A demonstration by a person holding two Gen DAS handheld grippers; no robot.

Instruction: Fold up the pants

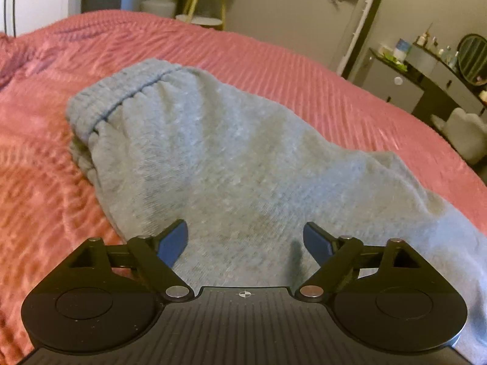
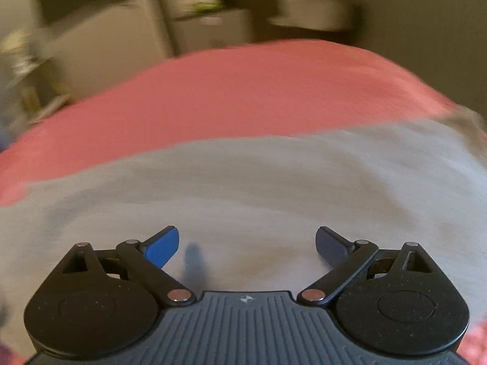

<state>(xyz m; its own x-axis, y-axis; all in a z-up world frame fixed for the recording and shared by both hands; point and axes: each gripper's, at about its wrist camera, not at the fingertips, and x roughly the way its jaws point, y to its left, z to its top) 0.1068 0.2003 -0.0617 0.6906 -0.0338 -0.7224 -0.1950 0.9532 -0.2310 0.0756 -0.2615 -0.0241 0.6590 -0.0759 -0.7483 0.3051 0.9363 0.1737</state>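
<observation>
Left gripper (image 1: 245,238): jaws spread wide, nothing between them, hovering just above the grey pants (image 1: 213,158). The pants lie on the pink bedspread (image 1: 45,182), already doubled over lengthwise by the look of it. The elastic waistband (image 1: 121,97) sits well ahead of the jaws and to their left; grey cloth runs back under them and off to their right.

Right gripper (image 2: 246,243): jaws likewise wide apart and empty, low over a broad flat stretch of the pants (image 2: 274,182). View blurred; bedspread (image 2: 243,91) lies beyond the cloth ahead of the jaws.

Judgement: the next fold is not yet started. To do it well:
- lower each pair of jaws onto an edge, not mid-panel;
- pinch every layer together;
- lift both ends level and carry them towards the waistband;
- lay down and smooth the fleece, which looks thick and may bunch.
</observation>
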